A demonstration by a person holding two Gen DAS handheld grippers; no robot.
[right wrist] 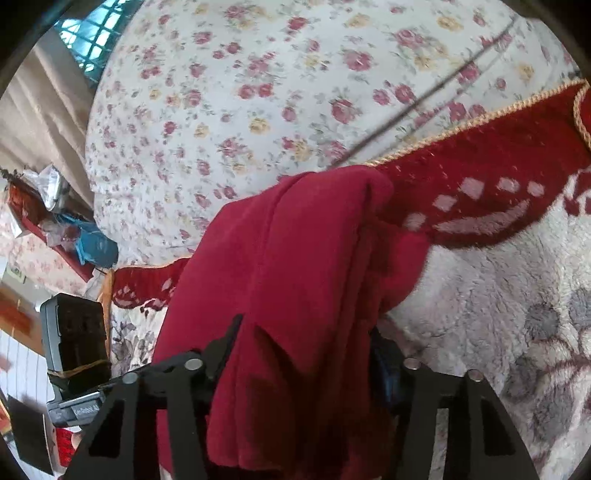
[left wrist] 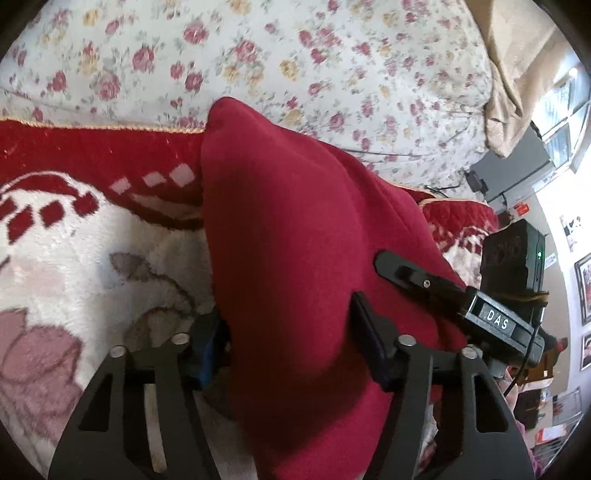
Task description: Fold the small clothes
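A dark red garment (left wrist: 291, 236) hangs bunched between my two grippers above a plush red and white blanket (left wrist: 62, 236). My left gripper (left wrist: 288, 332) is shut on one part of the garment; the cloth fills the gap between its fingers and hides the tips. My right gripper (right wrist: 303, 354) is shut on another part of the same garment (right wrist: 303, 251), which drapes forward in vertical folds. The right gripper (left wrist: 443, 291) shows at the right of the left wrist view, its finger lying against the cloth. The left gripper's body (right wrist: 74, 347) shows at the lower left of the right wrist view.
A floral bedsheet (left wrist: 258, 62) covers the bed beyond the blanket (right wrist: 517, 295). A beige curtain (left wrist: 517, 74) hangs at the far right in the left wrist view. A cluttered red shelf (right wrist: 55, 229) and a window (right wrist: 92, 33) are at the left of the right wrist view.
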